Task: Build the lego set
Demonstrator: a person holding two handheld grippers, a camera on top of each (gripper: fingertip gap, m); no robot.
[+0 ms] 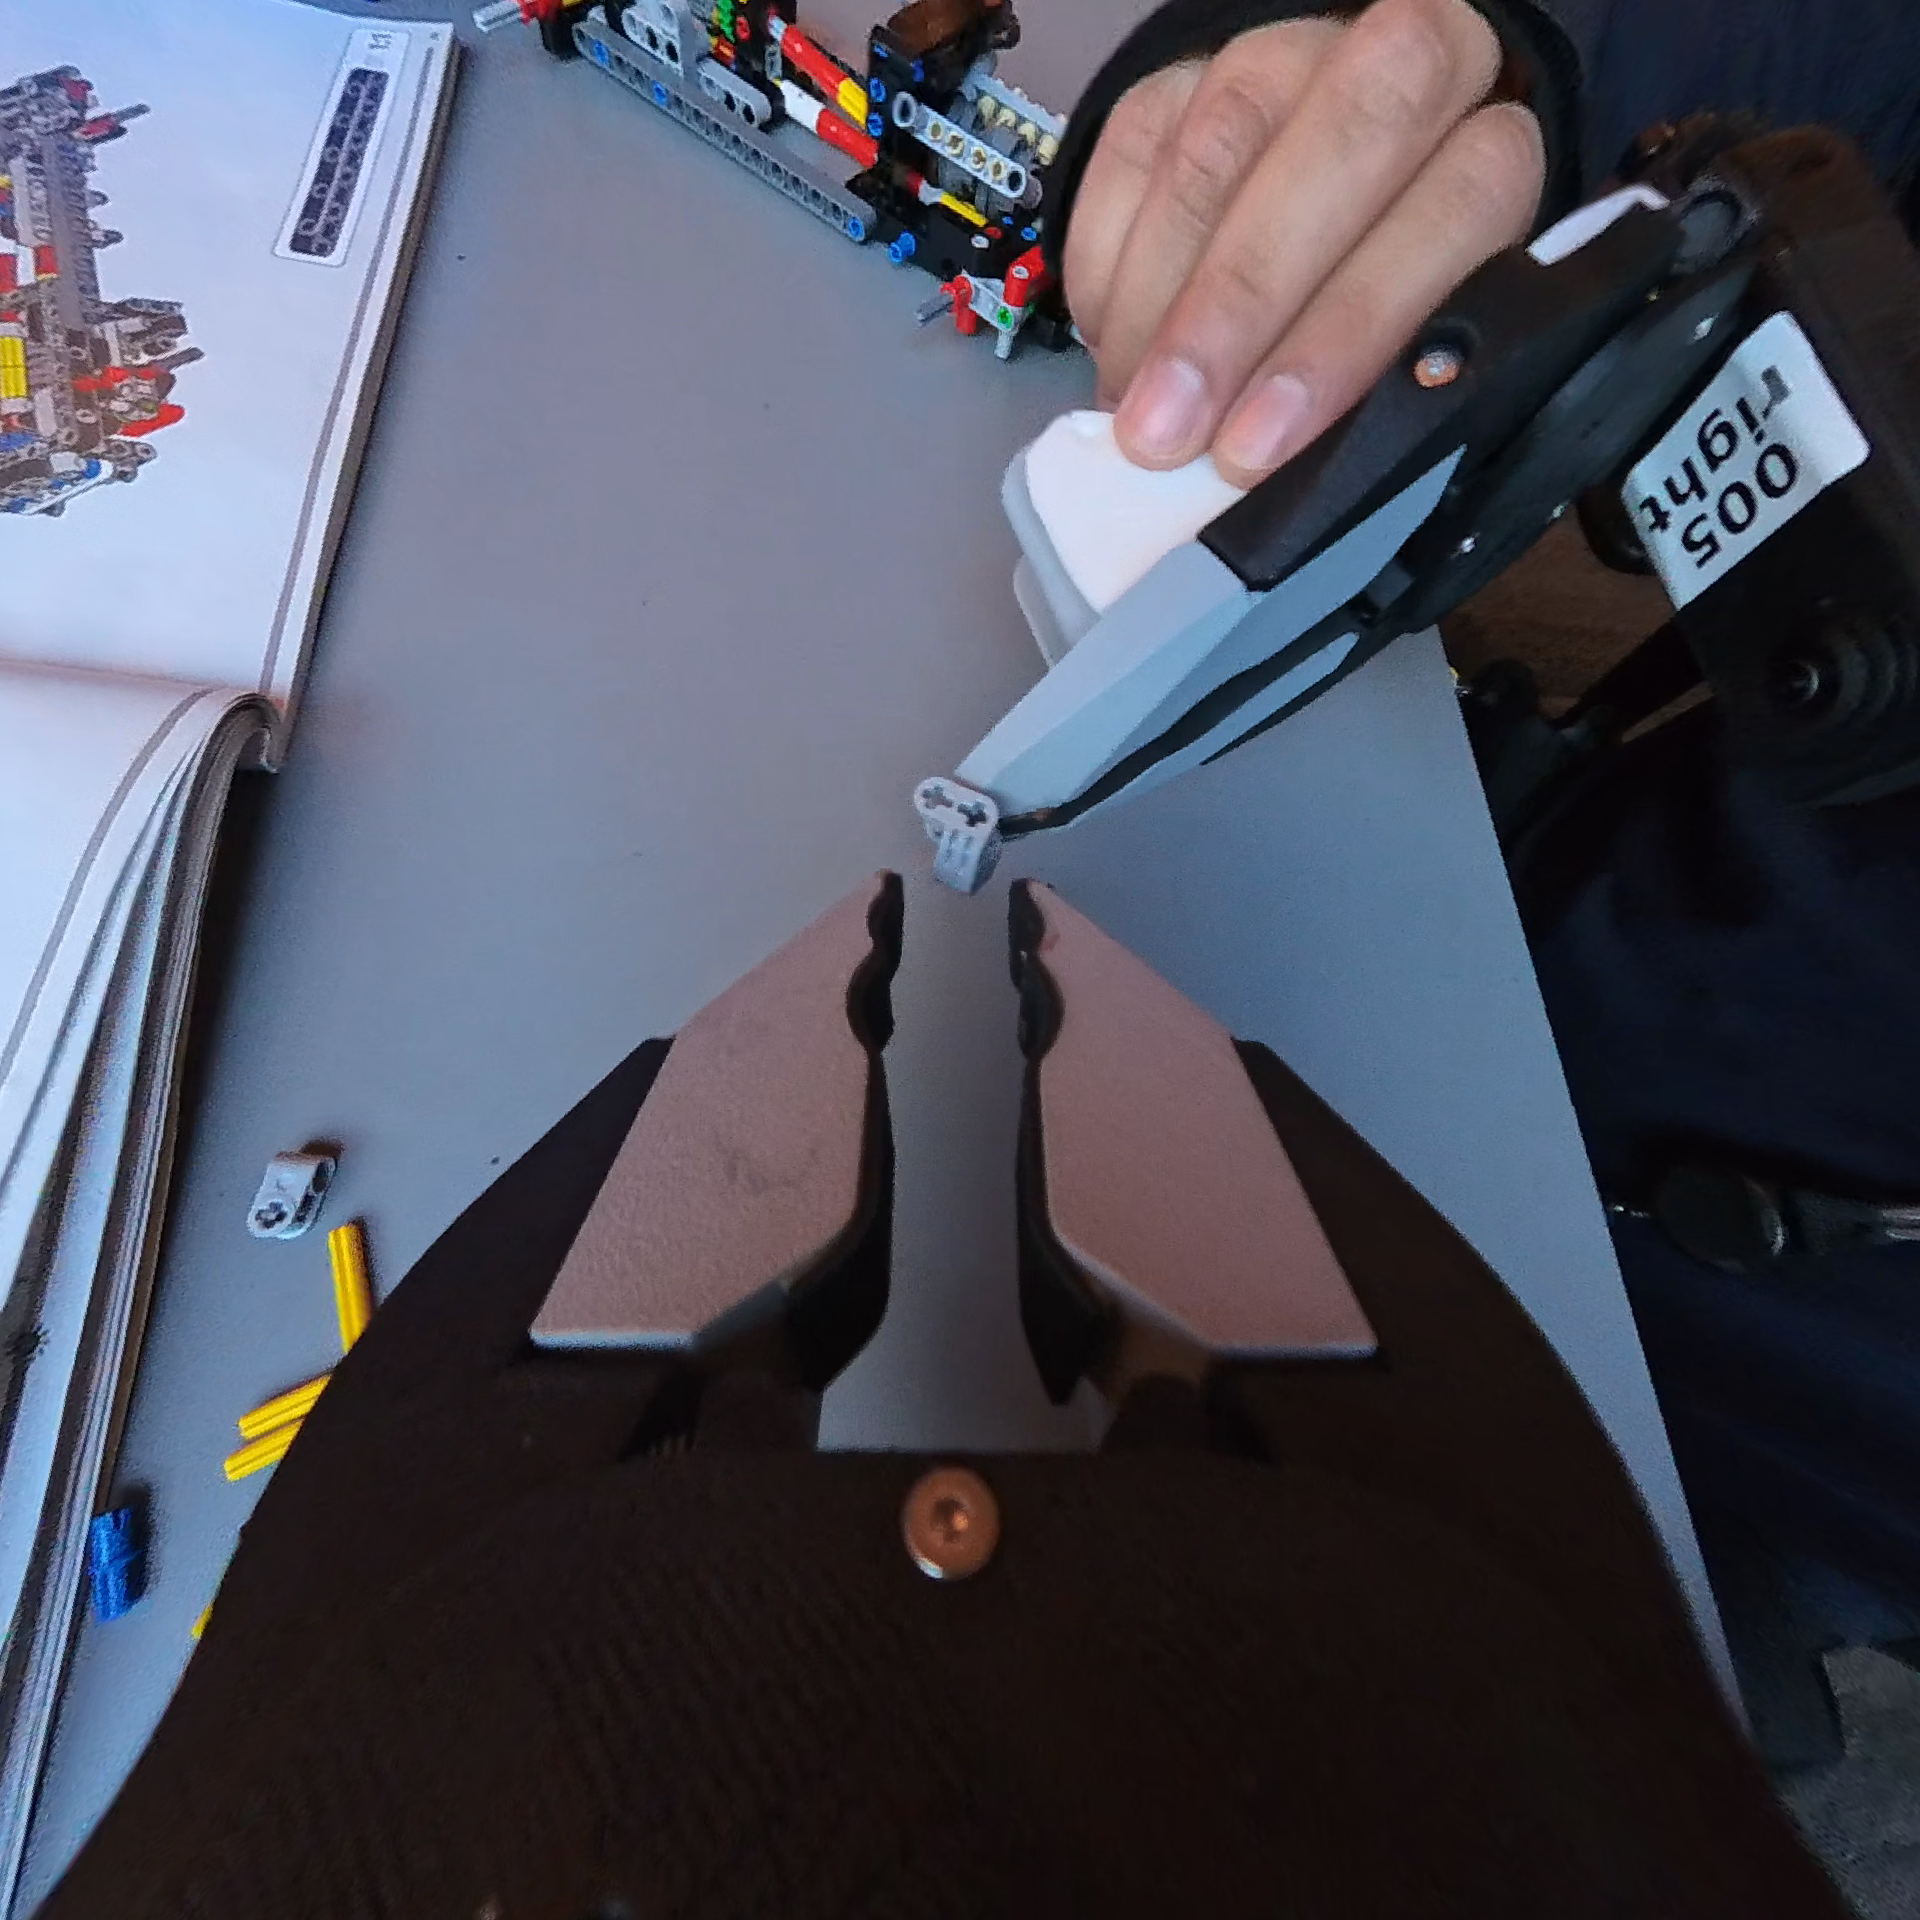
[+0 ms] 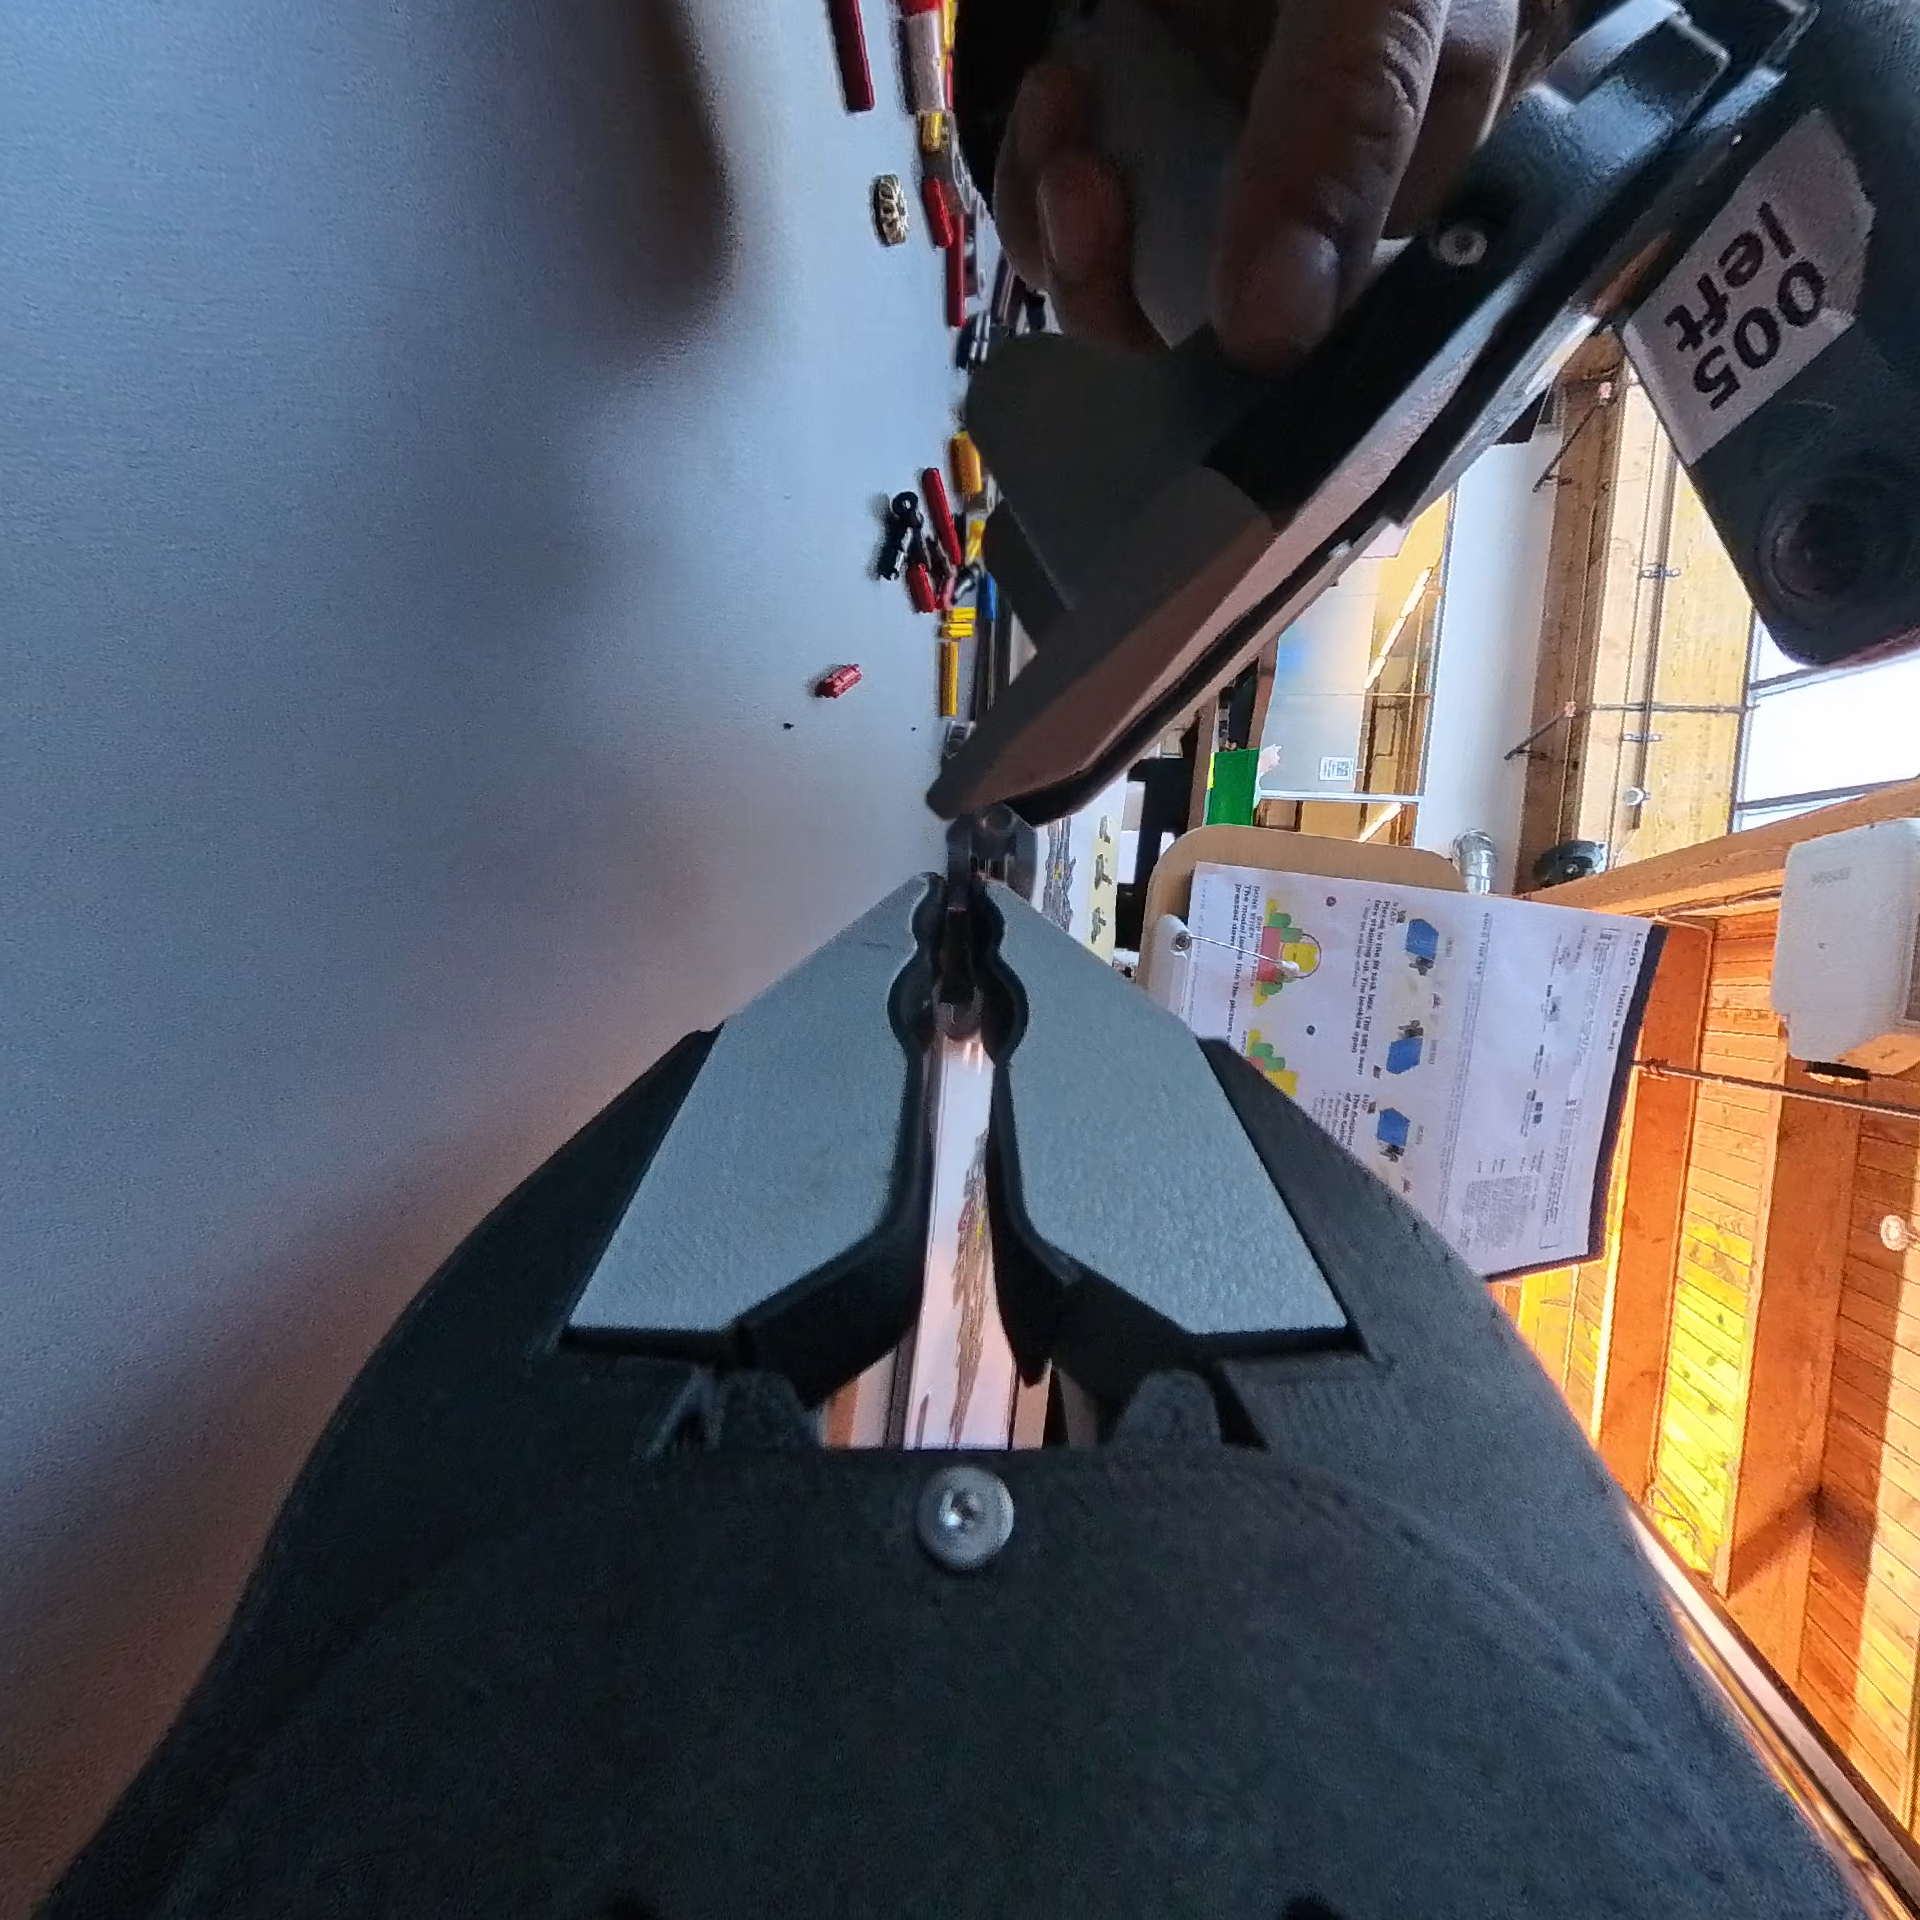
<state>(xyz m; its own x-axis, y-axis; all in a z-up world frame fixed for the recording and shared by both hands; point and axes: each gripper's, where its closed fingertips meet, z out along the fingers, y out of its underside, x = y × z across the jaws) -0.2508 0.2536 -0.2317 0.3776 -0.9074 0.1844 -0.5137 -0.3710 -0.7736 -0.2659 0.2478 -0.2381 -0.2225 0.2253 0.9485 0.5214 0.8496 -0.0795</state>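
Note:
In the left wrist view my left gripper [image 1: 956, 891] is open, with table showing between its pinkish pads and nothing in it. A small grey connector piece [image 1: 958, 831] with two cross holes hangs just ahead of its fingertips, touching neither pad. My right gripper [image 1: 1013, 821] comes in from the upper right, held by a hand [image 1: 1278, 229], and is shut on that piece at its side. In the right wrist view my right gripper [image 2: 961, 906] is closed on a thin dark part that leads to the connector [image 2: 992, 831]. The left gripper's tip [image 2: 951, 798] is right above it.
An open instruction booklet [image 1: 156, 416] lies at the left. A partly built brick model [image 1: 831, 135] stands at the far edge. A loose grey connector [image 1: 296, 1195], yellow axles [image 1: 348, 1283] and a blue pin [image 1: 114, 1558] lie near left. The table edge [image 1: 1496, 852] runs down the right.

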